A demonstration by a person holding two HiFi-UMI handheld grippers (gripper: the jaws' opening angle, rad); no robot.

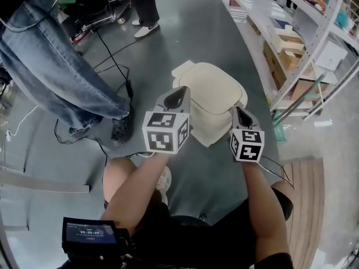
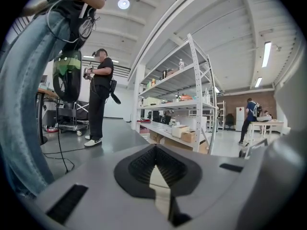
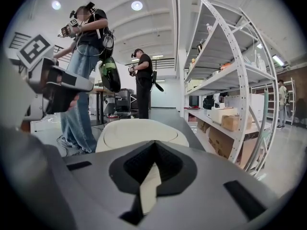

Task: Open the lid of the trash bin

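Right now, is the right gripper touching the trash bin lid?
Cannot tell. Head view: the right gripper overlaps the lid; neither view shows contact or a gap.

We logged a smooth grey floor point(image 1: 185, 32). A cream trash bin point(image 1: 210, 91) stood on it, lid down, near a white shelf rack point(image 1: 255, 13) along the right side. Cardboard boxes point(image 1: 285, 50) sat on the rack's lower shelves. Black cables point(image 1: 128, 87) ran loose over the floor left of the bin. A black shoe point(image 1: 120, 129) and white sneakers point(image 1: 146, 29) of standing people were planted on it. Wooden slats point(image 1: 303, 189) lay at lower right.
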